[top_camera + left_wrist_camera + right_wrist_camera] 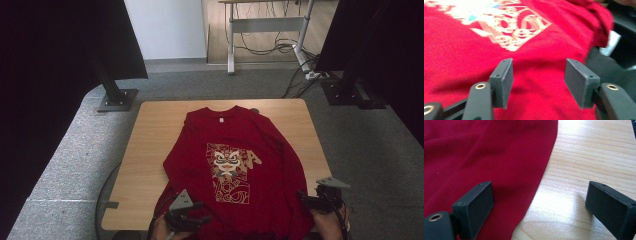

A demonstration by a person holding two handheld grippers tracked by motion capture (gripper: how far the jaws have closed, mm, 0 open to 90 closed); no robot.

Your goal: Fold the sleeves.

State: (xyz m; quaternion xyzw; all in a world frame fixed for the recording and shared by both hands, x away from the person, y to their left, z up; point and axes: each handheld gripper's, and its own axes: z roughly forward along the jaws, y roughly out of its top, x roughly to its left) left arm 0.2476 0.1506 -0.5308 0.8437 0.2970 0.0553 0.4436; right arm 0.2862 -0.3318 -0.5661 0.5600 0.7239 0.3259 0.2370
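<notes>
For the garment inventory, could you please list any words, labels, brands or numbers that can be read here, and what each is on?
No text can be read.
Red shirt, chest print: a lion-dance face with large cream letter-like shapes around it, too stylised and blurred to read.
Small pale neck label inside the collar: too small to read.
Wooden table: no markings.

Red long-sleeve shirt — flat, print up — hem overhanging table's near edge.
</notes>
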